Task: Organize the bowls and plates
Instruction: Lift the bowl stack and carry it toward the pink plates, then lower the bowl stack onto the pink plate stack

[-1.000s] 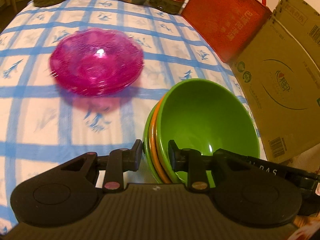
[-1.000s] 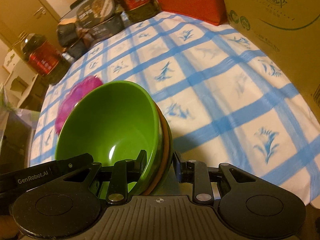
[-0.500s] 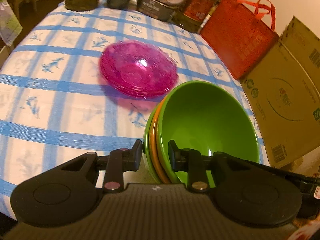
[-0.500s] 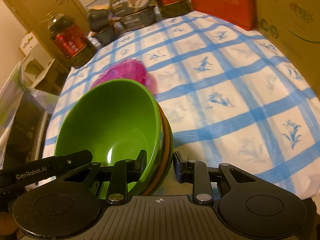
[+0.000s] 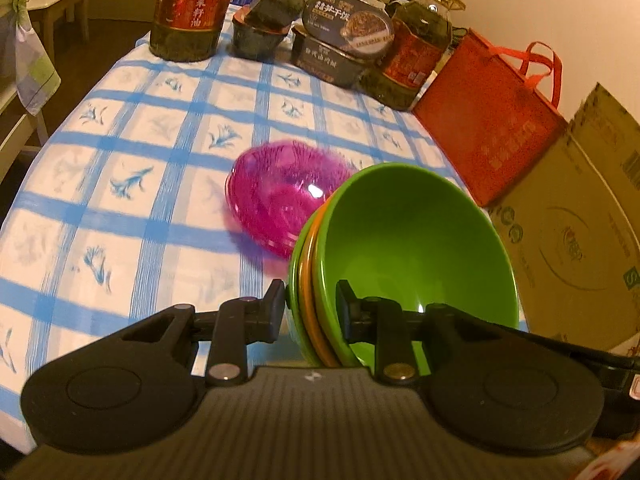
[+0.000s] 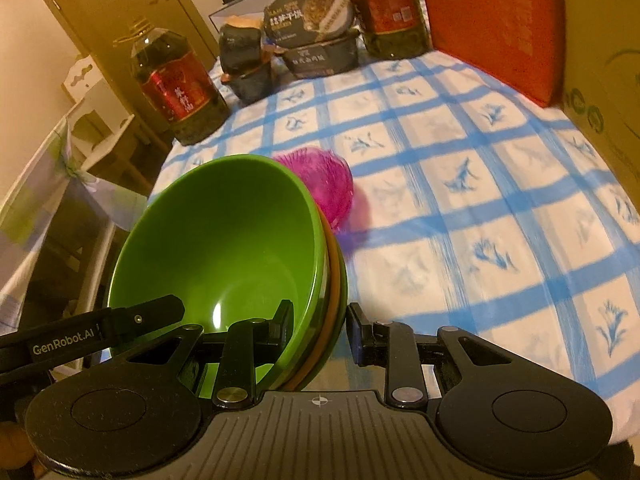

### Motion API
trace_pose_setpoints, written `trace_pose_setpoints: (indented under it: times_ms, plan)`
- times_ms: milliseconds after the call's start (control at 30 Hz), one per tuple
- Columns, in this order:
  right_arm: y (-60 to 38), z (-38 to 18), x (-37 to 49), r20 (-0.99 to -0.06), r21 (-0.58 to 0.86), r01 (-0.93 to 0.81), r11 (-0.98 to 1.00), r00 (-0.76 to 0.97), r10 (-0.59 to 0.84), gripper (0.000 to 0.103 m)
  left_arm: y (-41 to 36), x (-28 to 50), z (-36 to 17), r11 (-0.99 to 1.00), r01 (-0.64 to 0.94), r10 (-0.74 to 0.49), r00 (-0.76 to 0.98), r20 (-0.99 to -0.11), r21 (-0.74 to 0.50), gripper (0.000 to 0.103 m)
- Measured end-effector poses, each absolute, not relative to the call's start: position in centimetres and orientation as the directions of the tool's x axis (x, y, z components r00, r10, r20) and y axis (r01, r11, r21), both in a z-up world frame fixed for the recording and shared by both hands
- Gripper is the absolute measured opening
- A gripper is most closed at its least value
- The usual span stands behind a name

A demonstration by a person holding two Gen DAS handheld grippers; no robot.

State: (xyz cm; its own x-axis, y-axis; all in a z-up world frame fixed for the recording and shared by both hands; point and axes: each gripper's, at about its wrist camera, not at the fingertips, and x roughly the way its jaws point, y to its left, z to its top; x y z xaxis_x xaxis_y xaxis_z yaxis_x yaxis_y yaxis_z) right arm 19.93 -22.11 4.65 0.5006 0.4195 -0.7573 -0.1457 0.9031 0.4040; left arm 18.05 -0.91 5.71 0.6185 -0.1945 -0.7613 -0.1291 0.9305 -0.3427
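I am pinching the rim of the stacked bowls (image 5: 416, 248) with my left gripper (image 5: 311, 306) on one side and my right gripper (image 6: 320, 330) on the opposite side. The stack is hanging tilted above the table (image 6: 460, 208), just in front of the pink plates (image 5: 280, 196) resting on the checked cloth.

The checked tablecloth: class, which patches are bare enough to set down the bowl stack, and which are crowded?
Free: the tablecloth left of the pink bowls, and the stretch between them and the cardboard box. Crowded: the far edge, lined with oil bottles, food containers and the red bag.
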Motion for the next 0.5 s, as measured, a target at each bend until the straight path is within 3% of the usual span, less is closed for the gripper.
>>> trace_pose_setpoints:
  times_ms: [500]
  plan:
    - [-19.4,4.5,29.3,-0.767,0.381,-0.176,0.908,0.487,0.417,0.029,1.6,27.0,5.1,0.928,-0.143,-0.189,0.615,-0.765,-0.345,0.023]
